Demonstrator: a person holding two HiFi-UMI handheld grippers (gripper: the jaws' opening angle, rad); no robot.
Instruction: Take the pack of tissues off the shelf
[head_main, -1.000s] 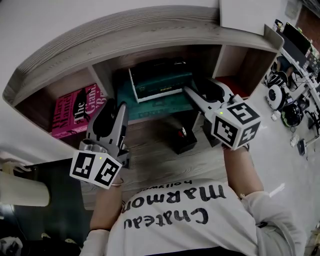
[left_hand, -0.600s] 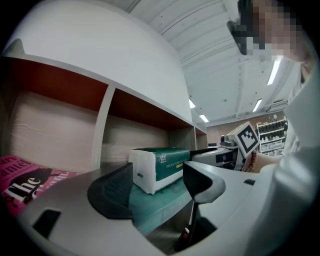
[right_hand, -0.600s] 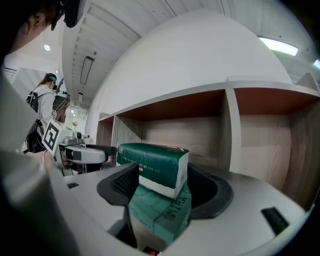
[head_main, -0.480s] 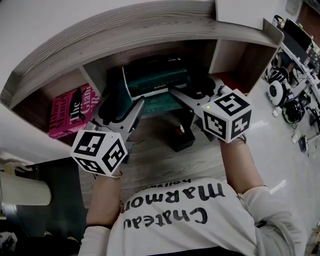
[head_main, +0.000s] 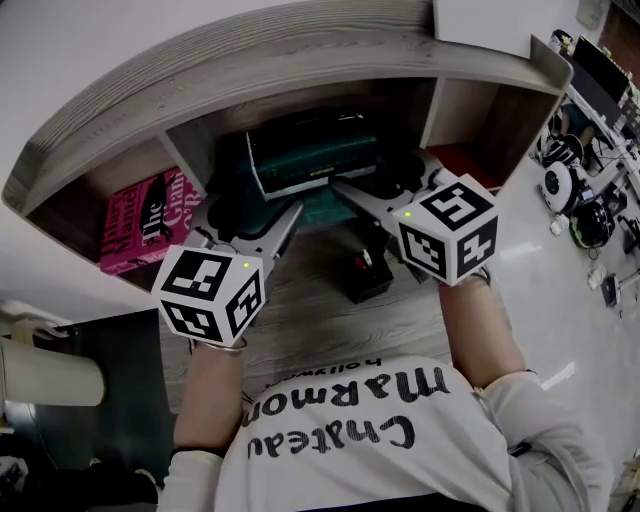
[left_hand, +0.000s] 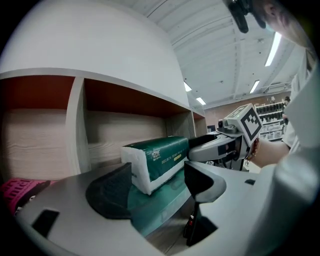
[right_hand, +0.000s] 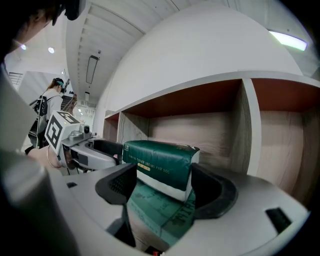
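A dark green pack of tissues (head_main: 310, 155) lies in the shelf's middle compartment, on top of a flat teal pack (head_main: 325, 208). My left gripper (head_main: 245, 212) reaches in from the lower left with its jaws opening. In the left gripper view the tissue pack (left_hand: 160, 155) has its white end just ahead of the left gripper (left_hand: 155, 185), and neither pad touches it. My right gripper (head_main: 390, 178) comes from the right, jaws opening too. In the right gripper view the pack's end (right_hand: 160, 157) sits between the pads of the right gripper (right_hand: 167, 187), with a small gap on each side.
A pink book (head_main: 145, 220) lies in the left compartment and something red (head_main: 465, 160) in the right one. Upright dividers (head_main: 190, 160) flank the middle compartment. A small black object (head_main: 365, 275) stands on the wooden floor below. Equipment (head_main: 570, 200) lies at the far right.
Both grippers have moved up to the middle compartment, the left one swinging right towards the pack. Both pairs of jaws now stand wider.
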